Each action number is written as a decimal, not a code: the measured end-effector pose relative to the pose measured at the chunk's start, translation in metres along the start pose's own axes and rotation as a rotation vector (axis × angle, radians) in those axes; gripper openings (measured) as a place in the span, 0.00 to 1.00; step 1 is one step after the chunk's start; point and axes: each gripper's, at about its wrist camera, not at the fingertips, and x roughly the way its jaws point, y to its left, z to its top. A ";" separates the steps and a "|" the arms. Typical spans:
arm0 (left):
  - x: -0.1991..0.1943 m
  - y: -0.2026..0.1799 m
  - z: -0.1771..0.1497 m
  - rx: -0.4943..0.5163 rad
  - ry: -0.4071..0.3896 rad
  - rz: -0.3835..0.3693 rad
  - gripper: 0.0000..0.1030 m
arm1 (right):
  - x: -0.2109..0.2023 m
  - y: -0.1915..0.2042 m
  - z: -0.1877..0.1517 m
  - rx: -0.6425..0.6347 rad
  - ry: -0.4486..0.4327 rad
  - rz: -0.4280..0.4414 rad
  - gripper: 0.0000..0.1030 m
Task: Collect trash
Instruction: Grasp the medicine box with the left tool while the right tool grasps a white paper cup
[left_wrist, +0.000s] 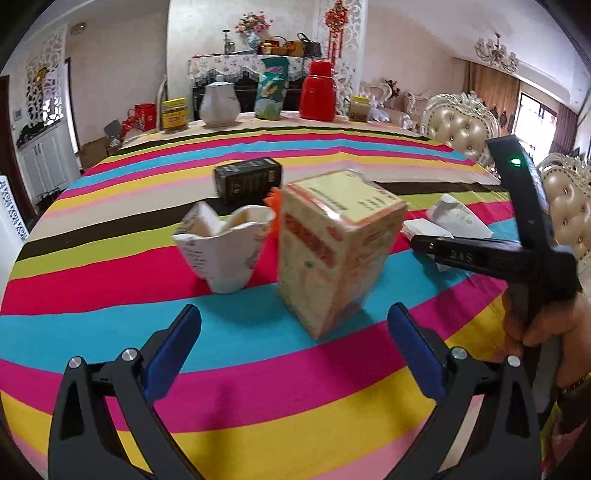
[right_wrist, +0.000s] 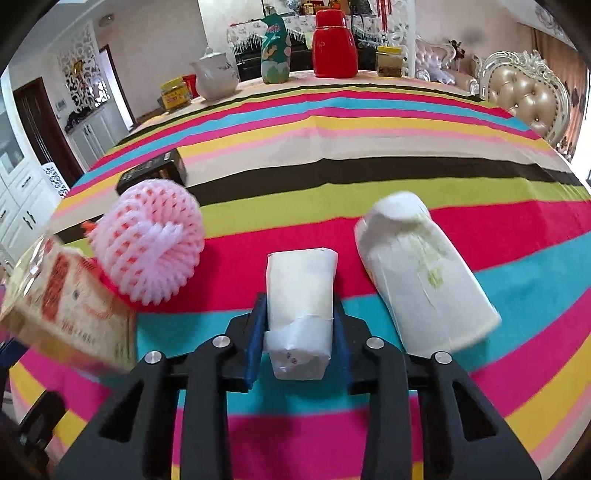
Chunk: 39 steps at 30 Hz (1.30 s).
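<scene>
My left gripper (left_wrist: 294, 310) is open, low over the striped tablecloth (left_wrist: 110, 332). Just beyond its blue pads stands a yellow-orange cardboard box (left_wrist: 332, 251), and left of that a crumpled white paper cup (left_wrist: 221, 251). A black box (left_wrist: 247, 177) lies behind them. My right gripper (right_wrist: 299, 301) is shut on a folded white paper packet (right_wrist: 299, 295), its pads pressing on both sides. To its right a white paper cup (right_wrist: 424, 273) lies on its side. A pink foam fruit net (right_wrist: 147, 243) sits to the left, against the cardboard box (right_wrist: 66, 306).
A white teapot (left_wrist: 219, 103), a green bag (left_wrist: 271, 88), a red thermos (left_wrist: 317, 92) and jars (left_wrist: 173, 114) line the table's far edge. Padded chairs (left_wrist: 458, 125) stand along the right side. A hand (left_wrist: 546, 325) holds the right gripper's handle.
</scene>
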 end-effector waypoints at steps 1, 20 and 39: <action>0.002 -0.004 0.001 0.009 0.002 0.000 0.95 | -0.005 -0.001 -0.005 0.006 -0.003 0.010 0.31; 0.044 -0.020 0.028 0.011 0.063 0.067 0.69 | -0.061 -0.009 -0.049 0.019 -0.121 0.080 0.31; 0.020 -0.020 0.025 -0.004 -0.064 0.020 0.64 | -0.062 -0.005 -0.048 0.005 -0.112 0.075 0.31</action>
